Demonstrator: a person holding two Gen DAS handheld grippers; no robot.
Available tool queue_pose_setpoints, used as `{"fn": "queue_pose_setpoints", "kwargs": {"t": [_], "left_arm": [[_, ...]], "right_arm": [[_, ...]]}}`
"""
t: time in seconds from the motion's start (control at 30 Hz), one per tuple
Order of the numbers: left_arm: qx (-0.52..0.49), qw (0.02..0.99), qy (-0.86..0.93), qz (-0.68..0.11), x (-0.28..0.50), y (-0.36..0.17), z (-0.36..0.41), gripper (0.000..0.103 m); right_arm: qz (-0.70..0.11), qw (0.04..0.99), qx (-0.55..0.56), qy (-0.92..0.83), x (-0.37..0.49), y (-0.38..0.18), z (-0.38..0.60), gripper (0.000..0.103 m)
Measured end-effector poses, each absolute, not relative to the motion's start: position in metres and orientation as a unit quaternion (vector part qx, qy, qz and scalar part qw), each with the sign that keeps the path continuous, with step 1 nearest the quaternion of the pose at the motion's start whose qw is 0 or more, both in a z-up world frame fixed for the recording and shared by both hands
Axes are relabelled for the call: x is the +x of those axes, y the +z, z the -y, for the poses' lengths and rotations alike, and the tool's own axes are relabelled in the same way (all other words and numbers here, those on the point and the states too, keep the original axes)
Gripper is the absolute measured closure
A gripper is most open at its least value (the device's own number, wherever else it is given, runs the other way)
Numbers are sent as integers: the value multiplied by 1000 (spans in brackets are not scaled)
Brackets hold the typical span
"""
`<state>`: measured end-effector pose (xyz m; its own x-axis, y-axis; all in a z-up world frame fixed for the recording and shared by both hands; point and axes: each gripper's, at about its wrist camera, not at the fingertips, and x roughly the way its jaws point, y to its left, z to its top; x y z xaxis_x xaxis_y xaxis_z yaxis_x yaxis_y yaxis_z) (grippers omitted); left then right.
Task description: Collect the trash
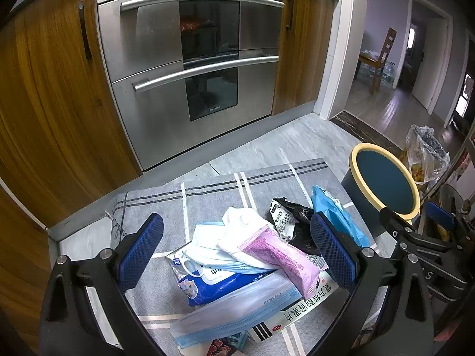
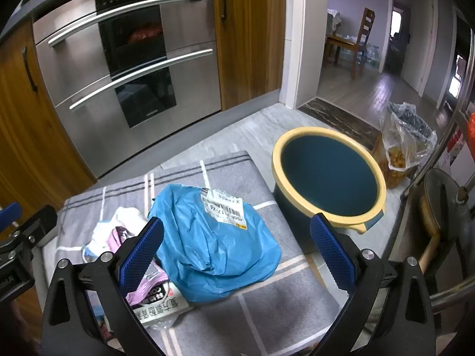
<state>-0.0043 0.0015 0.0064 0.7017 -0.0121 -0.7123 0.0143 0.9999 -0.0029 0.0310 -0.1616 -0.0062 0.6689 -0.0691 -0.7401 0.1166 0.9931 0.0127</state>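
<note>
A pile of trash lies on a grey floor mat [image 1: 207, 195]: a pink wrapper [image 1: 282, 258], white tissue [image 1: 243, 222], face masks [image 1: 231, 311], a blue wipes pack [image 1: 213, 284], a black wrapper [image 1: 288, 216] and a blue mailer bag [image 2: 216, 243], which also shows in the left wrist view [image 1: 338, 216]. A dark blue bin with a yellow rim [image 2: 329, 175] stands to the right of the mat. My left gripper [image 1: 237, 255] is open above the pile. My right gripper [image 2: 237, 255] is open above the blue bag. Both are empty.
A steel oven [image 1: 190, 59] and wooden cabinets [image 1: 44, 89] stand behind the mat. A clear plastic bag with food [image 2: 406, 142] sits behind the bin. A metal rack with a pan [image 2: 445, 207] is at the right. A doorway opens to a room with a chair [image 2: 359, 41].
</note>
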Motion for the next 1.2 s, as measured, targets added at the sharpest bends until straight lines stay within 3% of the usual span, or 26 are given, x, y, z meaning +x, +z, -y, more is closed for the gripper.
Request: {"fn": "queue_pose_setpoints", "kwargs": {"t": [1.2], "left_arm": [[1,922,-7,-386,-4,5,-2,5]], "right_arm": [[-405,912,25,-52,28,-8,164,5]]}}
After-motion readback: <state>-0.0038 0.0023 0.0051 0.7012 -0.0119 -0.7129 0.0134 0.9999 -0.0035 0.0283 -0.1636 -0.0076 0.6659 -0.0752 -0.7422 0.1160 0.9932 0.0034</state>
